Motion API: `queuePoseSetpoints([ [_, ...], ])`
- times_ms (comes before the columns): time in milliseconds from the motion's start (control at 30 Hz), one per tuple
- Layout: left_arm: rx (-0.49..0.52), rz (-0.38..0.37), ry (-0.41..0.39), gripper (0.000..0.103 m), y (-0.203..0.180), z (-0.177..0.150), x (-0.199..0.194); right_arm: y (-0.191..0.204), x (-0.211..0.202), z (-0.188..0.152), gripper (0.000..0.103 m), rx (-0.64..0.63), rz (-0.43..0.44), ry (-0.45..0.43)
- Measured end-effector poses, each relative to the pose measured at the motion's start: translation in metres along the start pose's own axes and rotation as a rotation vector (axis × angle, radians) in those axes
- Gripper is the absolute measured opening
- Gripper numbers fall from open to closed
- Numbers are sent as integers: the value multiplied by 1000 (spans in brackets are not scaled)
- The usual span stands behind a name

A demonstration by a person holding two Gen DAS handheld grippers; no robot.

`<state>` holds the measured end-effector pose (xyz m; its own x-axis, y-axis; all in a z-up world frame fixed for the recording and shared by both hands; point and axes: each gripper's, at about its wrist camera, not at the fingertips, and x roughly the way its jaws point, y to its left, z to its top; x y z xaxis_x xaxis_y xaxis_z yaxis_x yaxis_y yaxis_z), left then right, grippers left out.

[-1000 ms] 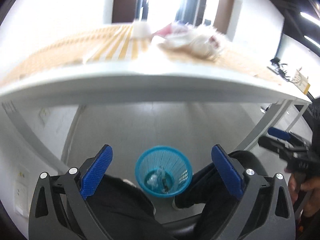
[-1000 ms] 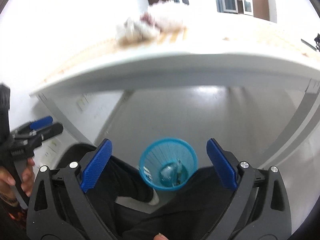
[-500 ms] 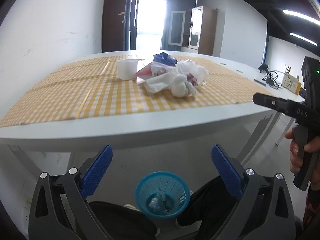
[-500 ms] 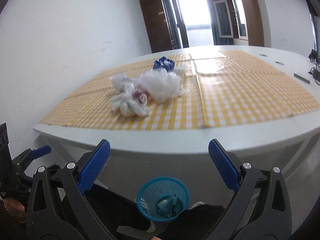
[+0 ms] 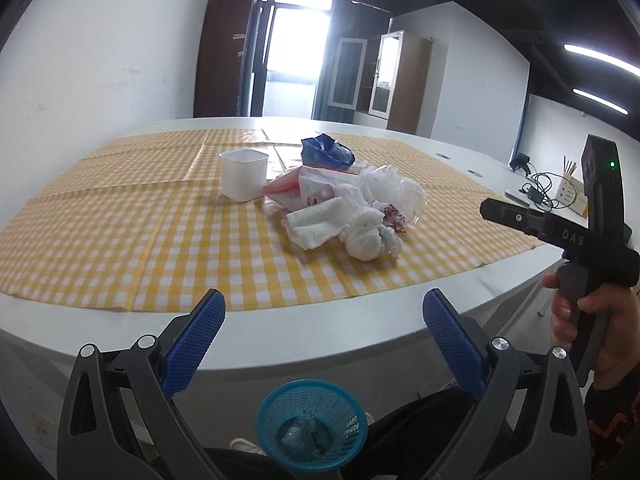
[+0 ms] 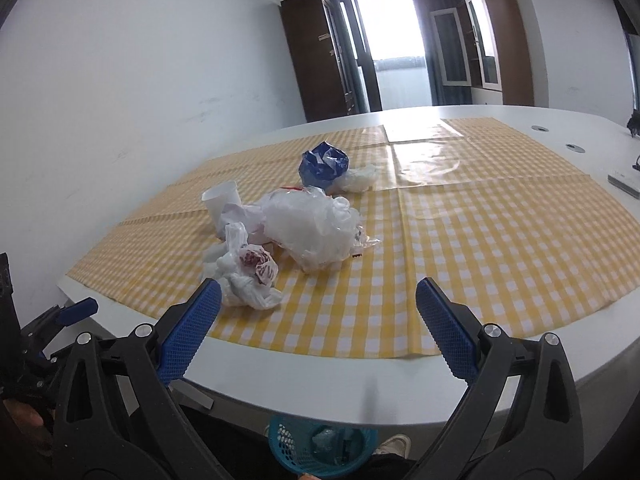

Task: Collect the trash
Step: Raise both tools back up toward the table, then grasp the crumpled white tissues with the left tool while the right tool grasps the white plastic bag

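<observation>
Fingers on both grippers spread wide, empty; blue basket below holds crumpled trash, white cup upright.

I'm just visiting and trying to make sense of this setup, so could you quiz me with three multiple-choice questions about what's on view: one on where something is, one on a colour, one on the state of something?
1. Where is the bin?
A. On the table
B. On the floor below the table's near edge
C. On a chair

2. What colour is the crumpled wrapper at the far end of the trash pile?
A. Blue
B. Green
C. Black

3. How do the left gripper and the right gripper stand?
A. Both shut on tissue
B. One open, one shut
C. Both open and empty

Answers:
1 B: the blue mesh bin shows under the table rim, with a little trash inside.
2 A: it is blue, beyond the white cup.
3 C: each pair of blue pads stands wide apart with nothing between.
</observation>
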<state>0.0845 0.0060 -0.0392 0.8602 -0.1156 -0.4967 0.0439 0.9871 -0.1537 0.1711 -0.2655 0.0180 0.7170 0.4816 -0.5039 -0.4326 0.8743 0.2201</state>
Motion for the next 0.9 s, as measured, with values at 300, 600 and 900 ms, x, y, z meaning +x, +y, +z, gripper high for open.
queuePoseSetpoints([
  [300,50,-44,75,97,-17,9,47,-17,60,17,79,38,23,74],
  [600,71,-22,108,97,-27,36,82,-24,103,45,61,56,74,176],
  [900,116,-10,155,96,-53,53,119,-27,122,39,24,53,85,237],
])
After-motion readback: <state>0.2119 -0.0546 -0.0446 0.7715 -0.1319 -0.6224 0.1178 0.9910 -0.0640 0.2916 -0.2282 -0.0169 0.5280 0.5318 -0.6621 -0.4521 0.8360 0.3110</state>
